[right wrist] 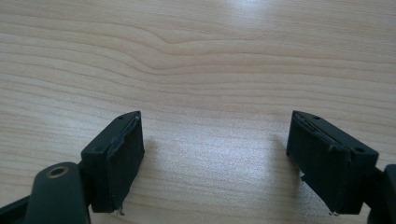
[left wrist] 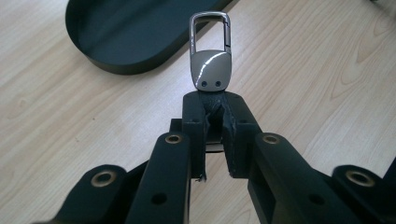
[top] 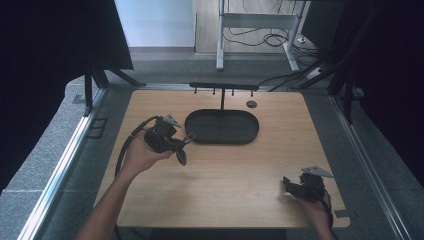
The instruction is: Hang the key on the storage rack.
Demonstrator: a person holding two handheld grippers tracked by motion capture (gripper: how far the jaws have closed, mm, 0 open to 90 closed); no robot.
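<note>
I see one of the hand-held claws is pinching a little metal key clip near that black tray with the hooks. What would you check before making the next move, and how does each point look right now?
1. Left gripper shut on the key clip: ok, pads clamp its dark strap end.
2. Clip's metal loop free and pointing away from the jaws: ok.
3. Oval tray close to the left gripper: ok.
4. Hook rail above the tray unobstructed: ok; whether the hooks are bare, cannot tell.
5. Right gripper open, nothing between its jaws: ok.
6. Right gripper far from the tray, low by the table: ok.
</note>
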